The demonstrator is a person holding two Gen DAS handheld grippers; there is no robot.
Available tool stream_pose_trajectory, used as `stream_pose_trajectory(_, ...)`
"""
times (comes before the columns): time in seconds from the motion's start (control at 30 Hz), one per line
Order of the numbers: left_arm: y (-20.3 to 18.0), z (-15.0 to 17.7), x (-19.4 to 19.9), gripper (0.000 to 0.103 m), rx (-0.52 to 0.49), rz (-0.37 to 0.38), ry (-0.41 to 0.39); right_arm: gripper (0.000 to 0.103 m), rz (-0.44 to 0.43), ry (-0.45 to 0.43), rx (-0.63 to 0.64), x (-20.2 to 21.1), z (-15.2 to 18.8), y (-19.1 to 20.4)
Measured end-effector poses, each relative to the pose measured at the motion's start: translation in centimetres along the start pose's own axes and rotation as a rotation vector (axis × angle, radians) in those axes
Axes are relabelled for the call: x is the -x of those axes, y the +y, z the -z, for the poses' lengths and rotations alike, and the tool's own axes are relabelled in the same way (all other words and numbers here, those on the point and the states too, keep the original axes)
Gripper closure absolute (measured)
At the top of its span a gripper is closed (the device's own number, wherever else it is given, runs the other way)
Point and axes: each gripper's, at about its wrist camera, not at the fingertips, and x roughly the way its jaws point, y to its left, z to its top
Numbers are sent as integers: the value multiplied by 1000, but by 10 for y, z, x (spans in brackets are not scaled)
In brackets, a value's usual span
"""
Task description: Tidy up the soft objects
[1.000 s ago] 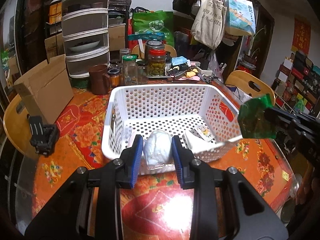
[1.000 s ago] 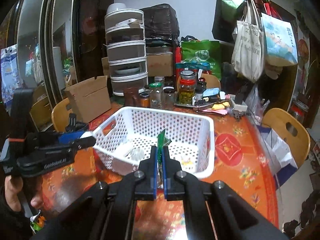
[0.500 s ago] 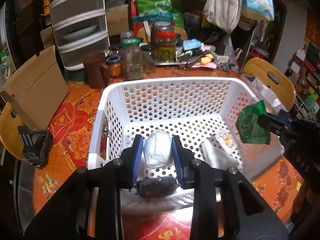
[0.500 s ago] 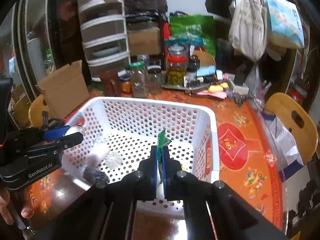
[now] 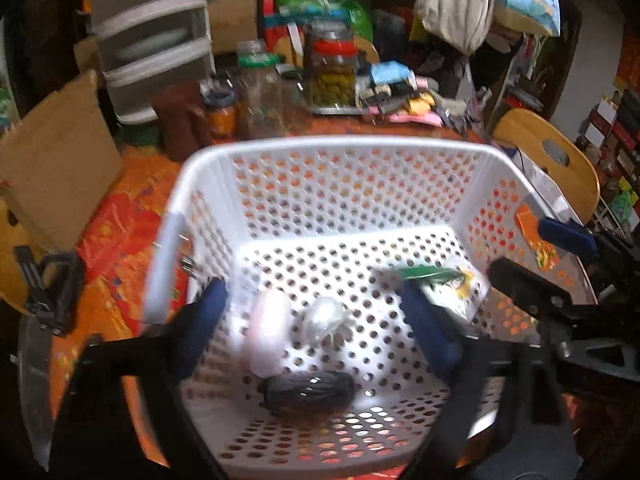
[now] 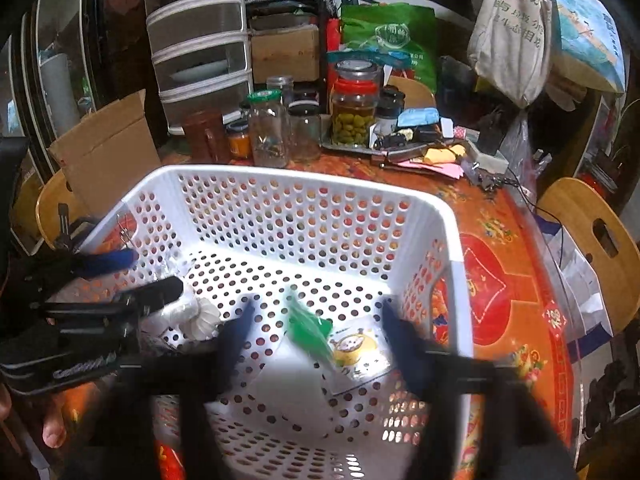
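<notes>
So the table (image 6: 500,248) has this loud red-orange floral cloth on it, and the back edge is packed with glass jars, the tallest being a red-lidded jar of green olives (image 6: 354,110). A flattened cardboard box (image 5: 52,160) leans at the table's left edge.

Sitting in the middle is the white perforated laundry basket (image 5: 332,148), and that's where all the soft stuff is. Both my claws are hanging over its near rim.

My left gripper (image 5: 316,328) has its blue pads spread wide apart, holding nothing. Right below it on the basket floor there's a pale pink soft roll (image 5: 268,332) lying near the left wall, with a crinkly white plastic-wrapped bundle (image 5: 326,320) touching it on the right. A dark grey rolled bundle (image 5: 308,394) lies just in front of those two, closer to the near rim.

My right gripper (image 6: 316,344) is wide open too, nothing between the fingers. A small green packet (image 6: 308,328) sits between them, but whether it's lying on the basket floor I can't tell, it's blurry. It overlaps the corner of a flat white pouch with a yellow cartoon print (image 6: 356,352), which lies by the basket's right wall. There's also a plain white flat packet (image 6: 292,396) toward the near rim.
</notes>
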Motion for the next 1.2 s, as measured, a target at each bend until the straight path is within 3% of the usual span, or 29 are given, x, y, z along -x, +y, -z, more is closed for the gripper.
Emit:
stream_pose_trajectory(0.07, 3, 1, 14, 10, -8, 6, -27, 22, -8, -11, -13, 8, 1, -4)
stream_pose_trajectory(0.13, 5, 4, 29, 0, -19, 0, -58, 15, -14, -27, -17, 18, 5, -7)
stream_pose_trajectory(0.17, 7, 8, 40, 0, -23, -10, -81, 9, -18, -33, -26, 24, 8, -10)
stream_pose_trajectory(0.27, 12, 21, 63, 0, -31, -18, -96, 3, -33, -52, -36, 40, 22, -13)
stream_pose_trajectory(0.43, 11, 55, 101, 0, -51, -41, -108, 2, -32, -84, -23, 73, 48, -4)
stream_pose_trajectory(0.53, 9, 80, 132, 0, -46, -36, -111, 2, 45, -96, -23, 101, 66, 5)
stream_pose_trajectory(0.7, 12, 123, 191, 0, -13, 16, -164, 2, 98, -177, 53, 158, 103, 31)
stream_pose_trajectory(0.93, 12, 190, 278, 0, 8, -18, -264, 2, 92, -316, 47, 231, 162, 56)
stream_pose_trajectory(1.07, 8, 219, 311, 0, 15, -33, -297, 2, 165, -292, -8, 250, 182, 64)
stream_pose_trajectory(1.2, 0, 244, 340, 0, 20, -25, -333, 2, 92, -255, -52, 260, 195, 63)
